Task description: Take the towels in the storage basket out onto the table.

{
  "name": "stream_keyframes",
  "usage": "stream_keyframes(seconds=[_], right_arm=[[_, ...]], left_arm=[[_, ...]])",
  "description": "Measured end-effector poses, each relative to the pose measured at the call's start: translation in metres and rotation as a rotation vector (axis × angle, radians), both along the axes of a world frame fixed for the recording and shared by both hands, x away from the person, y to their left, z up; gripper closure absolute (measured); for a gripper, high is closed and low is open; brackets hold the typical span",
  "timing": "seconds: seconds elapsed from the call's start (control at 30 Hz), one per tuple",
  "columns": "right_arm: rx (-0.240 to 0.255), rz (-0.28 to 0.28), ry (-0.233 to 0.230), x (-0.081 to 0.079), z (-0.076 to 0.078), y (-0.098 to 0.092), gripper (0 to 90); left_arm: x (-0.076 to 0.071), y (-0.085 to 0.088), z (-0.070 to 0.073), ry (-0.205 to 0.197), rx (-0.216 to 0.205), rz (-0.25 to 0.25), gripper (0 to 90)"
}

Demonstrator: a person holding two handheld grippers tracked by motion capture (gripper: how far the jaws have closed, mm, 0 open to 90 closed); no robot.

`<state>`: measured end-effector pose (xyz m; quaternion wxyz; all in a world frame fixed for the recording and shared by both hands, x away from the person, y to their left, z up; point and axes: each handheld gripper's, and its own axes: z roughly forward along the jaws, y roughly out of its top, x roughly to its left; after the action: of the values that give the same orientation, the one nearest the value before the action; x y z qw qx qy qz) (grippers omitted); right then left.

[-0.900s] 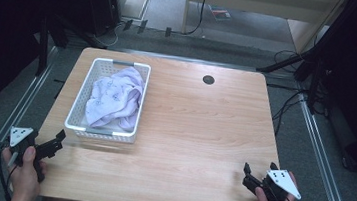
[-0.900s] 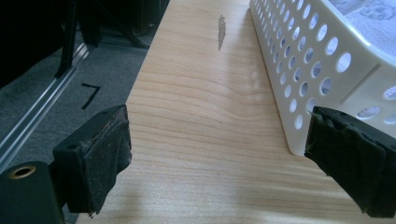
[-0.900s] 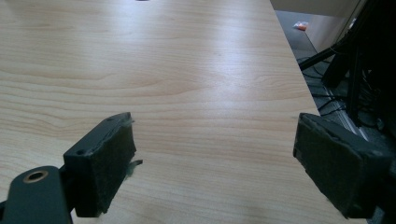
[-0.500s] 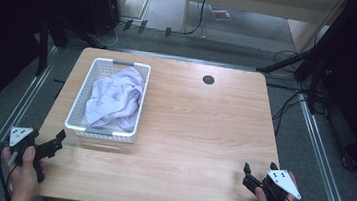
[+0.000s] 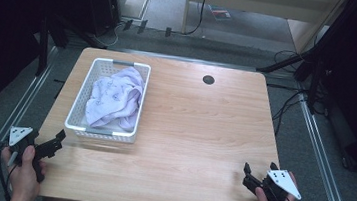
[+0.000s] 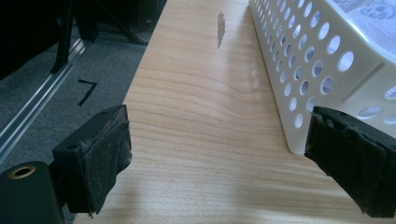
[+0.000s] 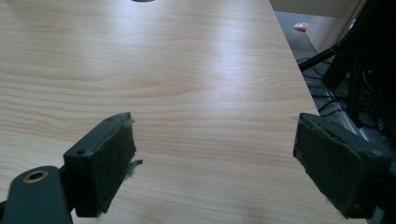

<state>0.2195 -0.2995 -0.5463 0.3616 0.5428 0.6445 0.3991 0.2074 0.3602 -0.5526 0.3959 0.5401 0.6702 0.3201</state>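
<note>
We hold our left gripper (image 5: 54,143) just short of the near corner of the white basket (image 5: 80,101), jaws spread wide and empty. The pale cloth (image 5: 114,99) lies heaped inside the basket, ahead and to the right of that gripper. Our right gripper (image 5: 253,177) rests well apart over bare table (image 5: 198,133), also spread and empty. We judge the risk is the left gripper's right jaw catching the basket wall and shoving the light basket, or pinching cloth against the perforations.

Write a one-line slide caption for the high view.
Two hand-held grippers, left and right, open at the near table edge; white basket holds a pale cloth.
</note>
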Motion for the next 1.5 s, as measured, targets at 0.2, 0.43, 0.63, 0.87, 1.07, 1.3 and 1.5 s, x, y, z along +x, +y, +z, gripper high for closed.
stream_keyframes(seconds=[0.2, 0.43, 0.63, 0.87, 1.07, 1.3, 1.5], right_arm=[[0.002, 0.003, -0.001, 0.000, 0.000, 0.000, 13.0], [0.000, 0.003, 0.000, 0.000, 0.000, 0.000, 13.0], [-0.001, 0.002, 0.000, 0.000, 0.000, 0.000, 13.0], [0.000, 0.000, 0.000, 0.000, 0.000, 0.000, 13.1], [0.000, 0.000, -0.001, 0.000, 0.000, 0.000, 13.1], [0.000, 0.001, -0.001, 0.000, 0.000, 0.000, 13.1], [0.003, 0.004, -0.002, -0.001, 0.000, 0.000, 13.1]], left_arm=[[-0.001, 0.002, 0.004, 0.014, 0.008, -0.013, 7.8], [-0.006, 0.007, 0.017, -0.016, -0.012, -0.008, 7.8], [-0.012, 0.006, 0.038, -0.055, -0.018, -0.021, 7.8], [-0.010, -0.003, 0.060, -0.059, 0.015, -0.038, 7.8], [-0.003, -0.013, 0.078, -0.052, 0.019, -0.077, 7.8], [0.016, -0.027, 0.096, -0.019, 0.040, -0.132, 7.8], [0.029, -0.036, 0.105, 0.012, 0.051, -0.159, 7.7]])
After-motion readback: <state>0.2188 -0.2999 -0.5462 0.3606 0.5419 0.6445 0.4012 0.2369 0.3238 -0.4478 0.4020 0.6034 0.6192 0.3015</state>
